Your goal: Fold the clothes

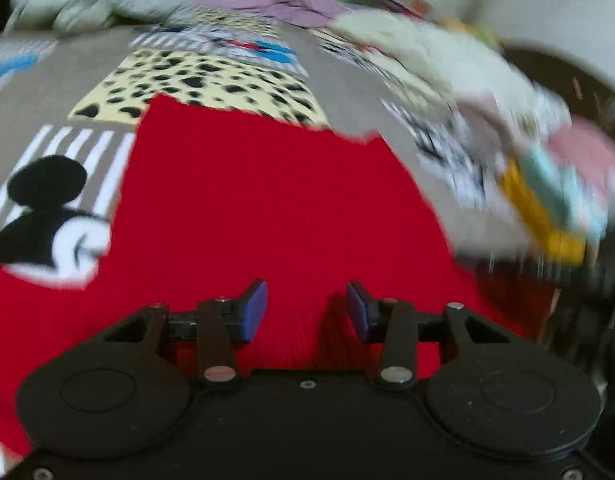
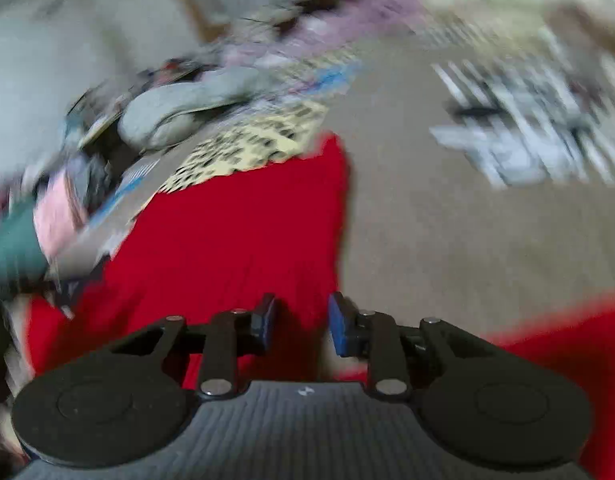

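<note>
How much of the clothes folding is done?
Done: the red garment lies flat on the patterned bedspread, with straight edges, though the blur hides how far it is folded. In hand: nothing; the left gripper and right gripper are both open above it. Left: the loose pile of clothes at the side.

Right gripper [image 2: 300, 322] above red garment [image 2: 235, 232], jaws parted, empty; patterned bedspread [image 2: 447, 240] beneath, blurred.
</note>
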`<control>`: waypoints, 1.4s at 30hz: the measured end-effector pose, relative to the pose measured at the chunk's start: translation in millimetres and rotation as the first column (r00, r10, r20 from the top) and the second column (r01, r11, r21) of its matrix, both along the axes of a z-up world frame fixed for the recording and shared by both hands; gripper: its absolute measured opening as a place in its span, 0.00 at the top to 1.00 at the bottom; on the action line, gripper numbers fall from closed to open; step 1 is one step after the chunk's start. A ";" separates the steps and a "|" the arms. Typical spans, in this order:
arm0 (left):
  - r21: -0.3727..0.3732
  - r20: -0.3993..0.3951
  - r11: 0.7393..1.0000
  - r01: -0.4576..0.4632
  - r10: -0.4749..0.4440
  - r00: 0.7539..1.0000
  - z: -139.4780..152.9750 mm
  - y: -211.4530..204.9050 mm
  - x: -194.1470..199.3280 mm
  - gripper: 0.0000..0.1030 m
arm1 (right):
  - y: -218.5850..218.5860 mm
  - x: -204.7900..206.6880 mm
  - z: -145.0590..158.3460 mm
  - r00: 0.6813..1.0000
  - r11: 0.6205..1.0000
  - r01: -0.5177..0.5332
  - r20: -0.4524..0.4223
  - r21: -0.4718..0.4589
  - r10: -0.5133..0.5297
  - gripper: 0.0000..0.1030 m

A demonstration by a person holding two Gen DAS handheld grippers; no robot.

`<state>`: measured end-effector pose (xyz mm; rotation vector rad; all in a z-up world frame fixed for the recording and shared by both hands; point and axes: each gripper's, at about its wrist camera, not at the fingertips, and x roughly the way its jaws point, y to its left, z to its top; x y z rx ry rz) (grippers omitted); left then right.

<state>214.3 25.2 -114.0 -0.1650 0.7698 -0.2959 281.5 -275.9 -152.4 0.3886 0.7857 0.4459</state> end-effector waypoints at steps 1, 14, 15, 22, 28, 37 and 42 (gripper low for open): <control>0.060 0.025 0.998 0.011 -0.013 1.000 0.0 -8.0 -15.1 0.60 | -5.7 -8.6 2.5 1.000 1.000 0.024 0.006 -0.005 -0.024 0.72; 0.240 0.220 0.963 -0.124 0.071 0.973 -2.4 -33.8 -119.1 0.55 | -29.9 -130.0 13.0 0.985 0.993 0.094 0.150 -0.073 -0.082 0.63; 0.222 0.225 0.963 -0.150 0.098 0.969 -1.6 -27.0 -121.4 0.55 | -24.3 -141.6 18.0 0.979 0.992 0.078 0.197 -0.099 -0.058 0.62; 0.292 0.190 0.952 -0.090 0.035 0.981 -17.9 -33.2 -130.4 0.55 | 40.7 -162.8 0.7 0.960 0.904 -0.116 0.186 -0.411 0.208 0.52; 0.249 0.273 0.961 -0.118 0.047 0.961 -21.6 -35.8 -134.5 0.55 | 39.3 -183.3 16.6 0.924 0.927 -0.072 0.324 -0.367 0.201 0.54; 0.194 0.276 0.976 -0.098 0.041 0.960 -6.4 -46.5 -130.3 0.56 | 65.7 -180.0 -5.4 0.875 0.871 -0.163 0.340 -0.462 0.344 0.52; 0.306 0.306 0.952 -0.012 -0.087 0.948 -27.1 -88.1 -136.1 0.58 | 35.3 -189.3 5.3 0.907 0.912 -0.160 0.309 -0.379 0.287 0.52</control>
